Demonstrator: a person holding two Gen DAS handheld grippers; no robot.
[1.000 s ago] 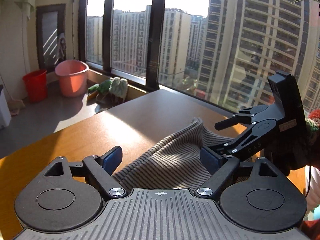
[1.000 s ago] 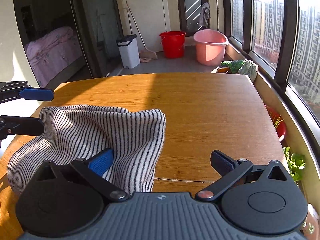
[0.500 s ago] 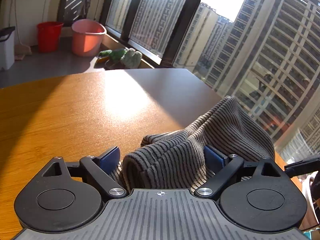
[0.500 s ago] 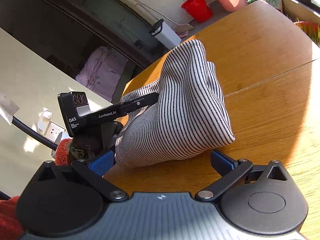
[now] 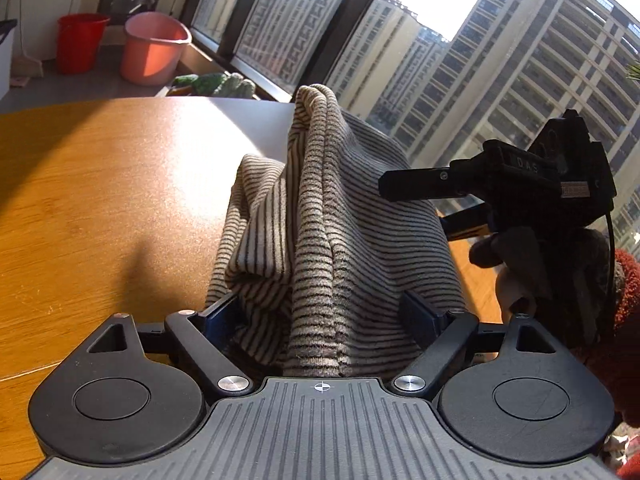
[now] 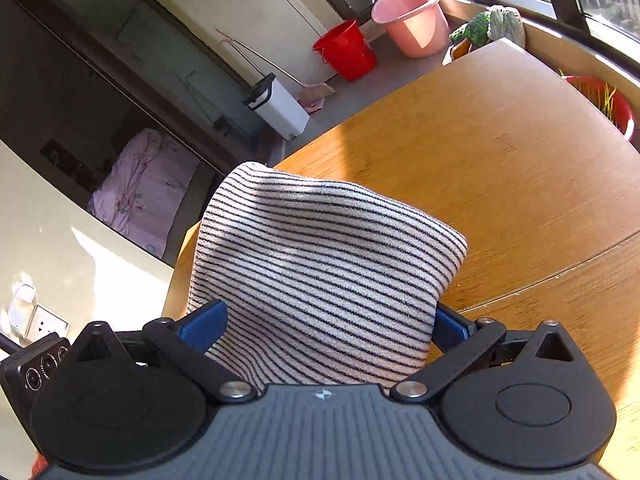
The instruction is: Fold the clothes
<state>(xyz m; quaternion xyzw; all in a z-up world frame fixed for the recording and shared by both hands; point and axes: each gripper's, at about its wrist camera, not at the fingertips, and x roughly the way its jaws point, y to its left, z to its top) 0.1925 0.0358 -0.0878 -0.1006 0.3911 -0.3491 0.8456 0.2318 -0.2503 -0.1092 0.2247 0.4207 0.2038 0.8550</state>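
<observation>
A folded striped knit garment (image 5: 340, 232) is bunched upright over the wooden table (image 5: 100, 200). It fills the gap between the wide-apart blue pads of my left gripper (image 5: 324, 312), which is open around it. In the right wrist view the same garment (image 6: 320, 272) sits between the spread pads of my right gripper (image 6: 324, 320), also open around it. The right gripper's body (image 5: 520, 184) shows at the right in the left wrist view, pressed against the cloth. Whether the garment's lower edge touches the table is hidden.
A pink bucket (image 6: 412, 20) and a red bucket (image 6: 348, 50) stand on the floor beyond the table's far end, with a white bin (image 6: 280, 106). Large windows run along the table's side. A red pot with plants (image 6: 604, 100) sits by the sill.
Both grippers have closed in from either side of the garment, so it now stands bunched up between their open pads. It lay lower and flatter a second ago.
</observation>
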